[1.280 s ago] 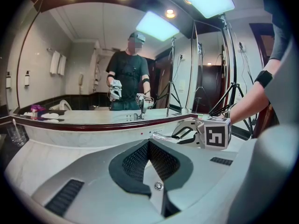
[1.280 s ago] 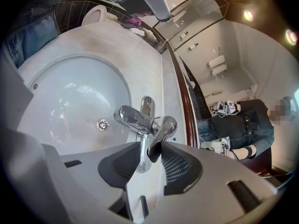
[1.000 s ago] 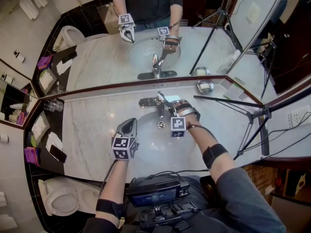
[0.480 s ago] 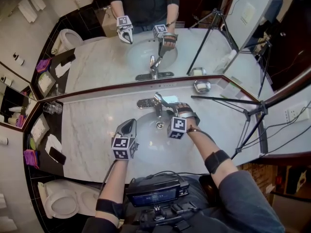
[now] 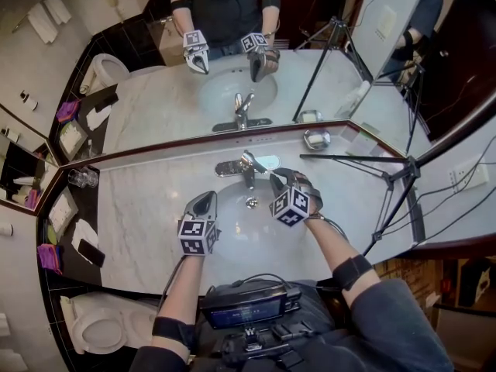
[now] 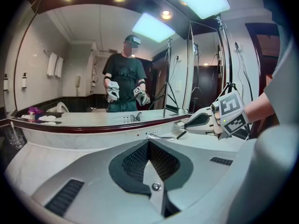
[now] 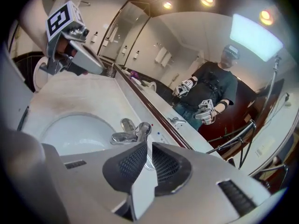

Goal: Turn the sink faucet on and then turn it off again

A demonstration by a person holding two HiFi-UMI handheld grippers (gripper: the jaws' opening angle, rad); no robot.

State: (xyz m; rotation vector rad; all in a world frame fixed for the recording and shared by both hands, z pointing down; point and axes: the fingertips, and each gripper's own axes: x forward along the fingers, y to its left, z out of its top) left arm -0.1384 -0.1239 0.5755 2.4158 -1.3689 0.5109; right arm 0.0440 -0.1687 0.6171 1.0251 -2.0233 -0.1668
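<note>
The chrome faucet (image 5: 246, 169) stands at the back rim of the white sink (image 5: 229, 225), its lever tilted up toward the mirror. My right gripper (image 5: 279, 178) hovers just right of and above the faucet, apart from it. Its jaws are closing, a narrow gap is left and nothing is between them. In the right gripper view the faucet (image 7: 128, 135) lies beyond the tips of that gripper (image 7: 148, 146). My left gripper (image 5: 204, 202) is shut and empty over the sink's left rim. The left gripper view shows its pads (image 6: 140, 157) together, the lever (image 6: 163, 136) and the right gripper (image 6: 186, 124).
A marble counter (image 5: 143, 204) surrounds the sink, backed by a wall mirror. Tripod legs (image 5: 364, 161) cross the counter on the right, near a small metal dish (image 5: 315, 139). Glasses (image 5: 77, 178) and a phone (image 5: 91, 253) sit at the left. A toilet (image 5: 101, 316) is below left.
My right gripper has come off the faucet lever, risen a little and rolled, so its marker cube faces differently. Its jaws have narrowed. The left gripper has stayed put.
</note>
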